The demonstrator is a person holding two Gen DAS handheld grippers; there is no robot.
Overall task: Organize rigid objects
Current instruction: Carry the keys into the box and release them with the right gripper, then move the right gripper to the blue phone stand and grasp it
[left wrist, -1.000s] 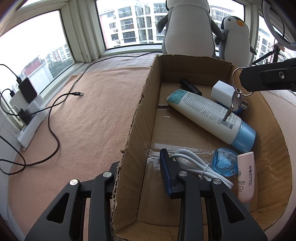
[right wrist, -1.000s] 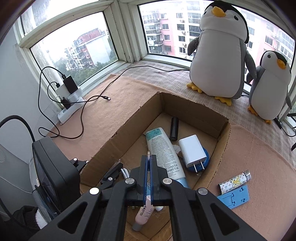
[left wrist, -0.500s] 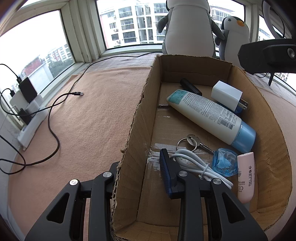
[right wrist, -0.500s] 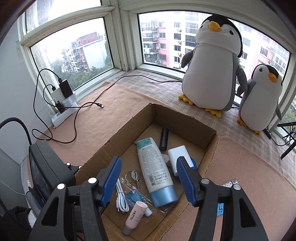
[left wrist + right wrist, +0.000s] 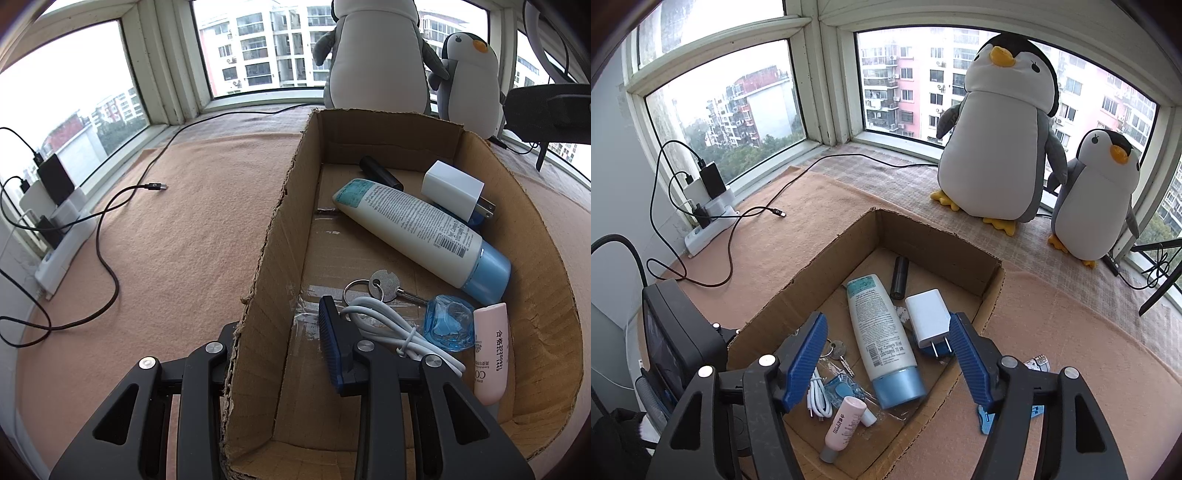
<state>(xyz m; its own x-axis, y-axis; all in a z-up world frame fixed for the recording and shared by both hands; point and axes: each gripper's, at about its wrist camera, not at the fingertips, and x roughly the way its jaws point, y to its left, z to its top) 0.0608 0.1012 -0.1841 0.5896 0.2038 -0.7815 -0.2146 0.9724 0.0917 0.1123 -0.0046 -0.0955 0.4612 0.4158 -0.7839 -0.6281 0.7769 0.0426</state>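
Note:
An open cardboard box [image 5: 280,206] [image 5: 934,236] holds a white tube with a blue cap [image 5: 417,229] [image 5: 881,332], a white charger [image 5: 452,188] [image 5: 929,317], a black cylinder [image 5: 380,173] [image 5: 899,277], a key on a ring [image 5: 384,286] [image 5: 836,350], a white cable [image 5: 391,328], a blue clear piece [image 5: 448,323] and a pink tube [image 5: 489,352] [image 5: 846,424]. My left gripper [image 5: 273,350] straddles the box's left wall, jaws apart; whether they pinch it is unclear. My right gripper [image 5: 886,362] is open and empty above the box.
Two plush penguins [image 5: 997,136] stand by the window behind the box. A power strip with chargers [image 5: 709,218] and black cables [image 5: 107,229] lie at the left. A small patterned item [image 5: 1038,363] and a blue piece [image 5: 988,417] lie right of the box.
My right gripper opened and let go of the key, which dropped into the box beside the white cable. The right gripper then rose and pulled back. The left gripper stayed still.

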